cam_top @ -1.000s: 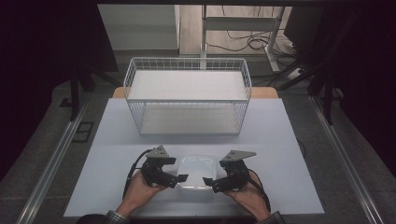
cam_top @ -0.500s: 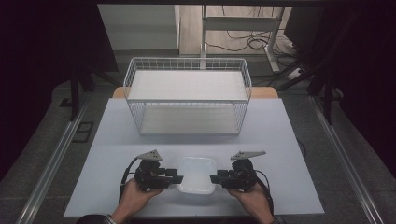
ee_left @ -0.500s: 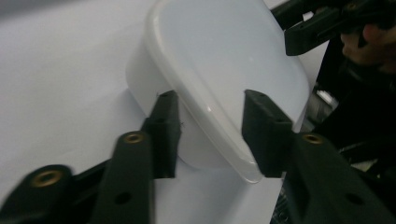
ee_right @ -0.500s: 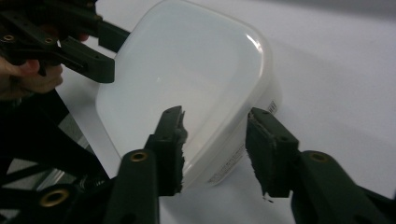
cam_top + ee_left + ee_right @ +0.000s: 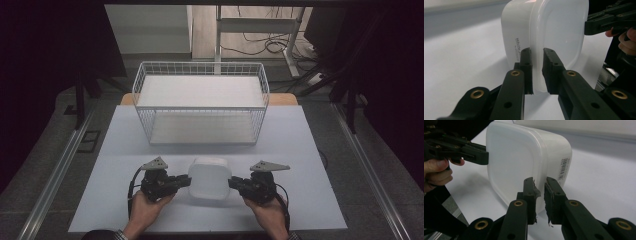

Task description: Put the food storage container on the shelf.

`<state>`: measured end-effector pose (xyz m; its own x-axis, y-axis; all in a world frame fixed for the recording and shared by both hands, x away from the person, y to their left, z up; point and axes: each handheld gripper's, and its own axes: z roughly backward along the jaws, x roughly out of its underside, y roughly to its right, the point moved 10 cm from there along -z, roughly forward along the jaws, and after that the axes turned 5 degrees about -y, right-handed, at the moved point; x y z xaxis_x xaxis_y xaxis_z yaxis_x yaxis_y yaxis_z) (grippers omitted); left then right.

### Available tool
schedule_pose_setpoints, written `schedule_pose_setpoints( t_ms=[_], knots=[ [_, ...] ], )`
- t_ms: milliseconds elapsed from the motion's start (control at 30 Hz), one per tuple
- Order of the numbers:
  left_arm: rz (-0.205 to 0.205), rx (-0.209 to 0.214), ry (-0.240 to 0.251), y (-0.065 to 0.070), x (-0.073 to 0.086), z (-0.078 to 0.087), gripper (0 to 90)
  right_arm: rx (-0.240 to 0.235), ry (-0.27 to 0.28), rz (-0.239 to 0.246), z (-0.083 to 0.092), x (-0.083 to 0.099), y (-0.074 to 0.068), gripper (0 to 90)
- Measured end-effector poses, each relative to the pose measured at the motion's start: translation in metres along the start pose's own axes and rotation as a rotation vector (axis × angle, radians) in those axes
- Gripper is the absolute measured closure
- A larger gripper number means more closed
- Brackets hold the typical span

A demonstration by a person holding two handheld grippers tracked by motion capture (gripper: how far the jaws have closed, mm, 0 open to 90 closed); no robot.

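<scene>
A white translucent plastic container is held up on its side between both grippers, near the table's front edge. My left gripper is shut on its left rim; in the left gripper view the rim sits clamped between the two black jaws. My right gripper is shut on the opposite rim, close to a barcode label. Small print runs along the container's side wall.
A white wire basket stands at the back middle of the pale table, open at the top. Dark floor and metal rails flank the table. Cables lie on the floor behind.
The container has been tipped from lying flat up onto its side and lifted slightly toward the basket. Both grippers have turned with it, keeping their hold on the rims.
</scene>
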<state>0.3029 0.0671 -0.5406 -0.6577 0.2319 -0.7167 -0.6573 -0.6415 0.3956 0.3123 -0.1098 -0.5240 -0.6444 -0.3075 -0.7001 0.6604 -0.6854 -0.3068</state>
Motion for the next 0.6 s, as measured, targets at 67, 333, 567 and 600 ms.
schedule_pose_setpoints(
  t_ms=[67,333,567,600],
  knots=[
    [-0.005,-0.007,0.004,0.0,-0.002,0.001,79.5,0.003,0.016,0.009,0.002,-0.005,0.0,79.3],
    [-0.036,-0.065,0.043,-0.006,-0.028,0.019,79.5,-0.004,0.053,0.047,0.0,-0.033,-0.002,79.3],
    [-0.048,-0.067,0.083,-0.007,-0.054,0.033,79.6,-0.009,0.098,0.071,0.008,-0.063,-0.004,79.3],
    [-0.048,-0.067,0.083,-0.007,-0.054,0.033,79.5,-0.009,0.098,0.071,0.008,-0.063,-0.004,79.3]
  ],
)
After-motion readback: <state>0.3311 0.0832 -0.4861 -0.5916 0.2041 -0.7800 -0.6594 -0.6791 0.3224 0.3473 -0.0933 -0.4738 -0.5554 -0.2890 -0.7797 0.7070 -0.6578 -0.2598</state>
